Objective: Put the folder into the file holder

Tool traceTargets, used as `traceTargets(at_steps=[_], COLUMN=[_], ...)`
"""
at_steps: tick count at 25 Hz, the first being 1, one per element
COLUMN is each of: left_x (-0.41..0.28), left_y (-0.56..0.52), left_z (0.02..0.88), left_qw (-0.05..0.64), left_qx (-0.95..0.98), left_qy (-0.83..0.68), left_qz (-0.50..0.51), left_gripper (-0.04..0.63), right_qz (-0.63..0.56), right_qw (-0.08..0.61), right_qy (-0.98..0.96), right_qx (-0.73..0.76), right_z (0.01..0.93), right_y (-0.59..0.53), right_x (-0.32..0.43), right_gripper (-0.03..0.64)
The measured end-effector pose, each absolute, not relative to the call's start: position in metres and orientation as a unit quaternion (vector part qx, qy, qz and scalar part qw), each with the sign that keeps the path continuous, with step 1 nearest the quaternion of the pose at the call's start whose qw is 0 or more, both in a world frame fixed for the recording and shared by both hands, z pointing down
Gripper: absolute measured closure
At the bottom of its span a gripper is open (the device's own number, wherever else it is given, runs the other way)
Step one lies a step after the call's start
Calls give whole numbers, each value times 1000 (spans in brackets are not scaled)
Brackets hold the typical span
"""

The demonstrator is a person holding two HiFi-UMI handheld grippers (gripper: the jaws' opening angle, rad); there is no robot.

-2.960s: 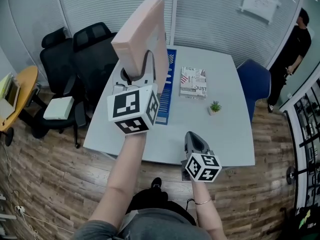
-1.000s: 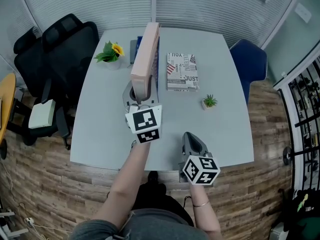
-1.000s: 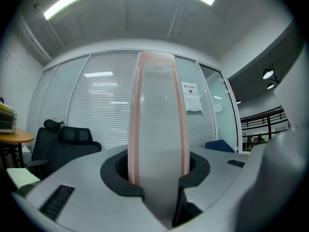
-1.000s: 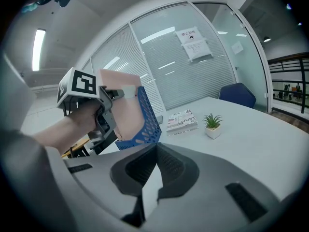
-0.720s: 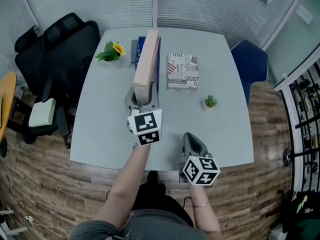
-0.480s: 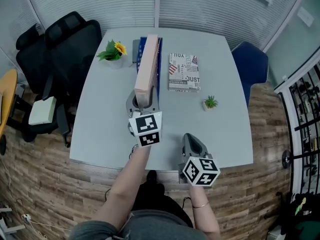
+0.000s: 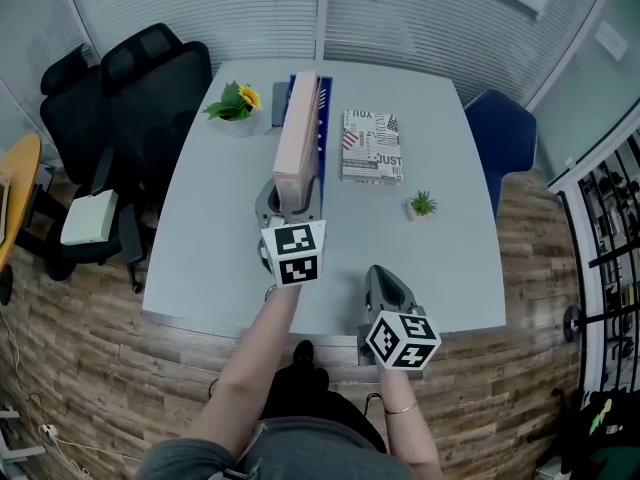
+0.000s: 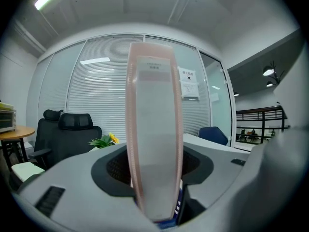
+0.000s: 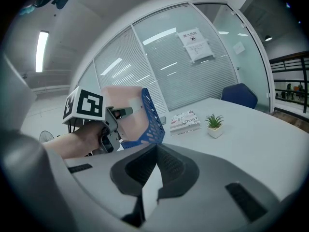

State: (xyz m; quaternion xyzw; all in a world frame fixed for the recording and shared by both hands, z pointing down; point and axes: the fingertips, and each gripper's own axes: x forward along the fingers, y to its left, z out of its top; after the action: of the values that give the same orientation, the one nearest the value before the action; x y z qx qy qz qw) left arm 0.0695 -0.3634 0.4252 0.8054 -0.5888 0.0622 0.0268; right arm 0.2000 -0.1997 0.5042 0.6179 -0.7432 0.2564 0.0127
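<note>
The pink folder stands upright on its edge in the blue mesh file holder at the middle of the grey table. My left gripper is at the folder's near end, its jaws opening; the folder's spine rises between them with a gap on each side. A strip of the blue holder shows beneath it. The right gripper view shows the folder, the holder and the left gripper from the side. My right gripper rests shut and empty at the table's near edge.
A printed book lies right of the holder, a small green plant beyond it. A sunflower pot stands at the back left. Black chairs stand left of the table, a blue chair on the right.
The folder has come down from a raised tilt to stand in the holder. The left gripper's jaws now stand wider round it. The right gripper has not moved.
</note>
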Motion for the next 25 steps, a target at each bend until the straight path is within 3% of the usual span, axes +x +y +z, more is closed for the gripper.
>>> traceTargets(at_steps=[20, 25], left_x=[42, 33], left_y=[-253, -225], left_z=[496, 512], left_qw=[101, 120], left_qx=[833, 835], left_qy=[-530, -520], left_qz=[125, 136], left_gripper=[356, 392], right_qz=[240, 238], right_qw=[34, 39], right_qy=[-773, -783], right_qx=[586, 574], right_z=[503, 505], right_y=[-176, -168], right_x=[168, 162], right_gripper=[611, 611])
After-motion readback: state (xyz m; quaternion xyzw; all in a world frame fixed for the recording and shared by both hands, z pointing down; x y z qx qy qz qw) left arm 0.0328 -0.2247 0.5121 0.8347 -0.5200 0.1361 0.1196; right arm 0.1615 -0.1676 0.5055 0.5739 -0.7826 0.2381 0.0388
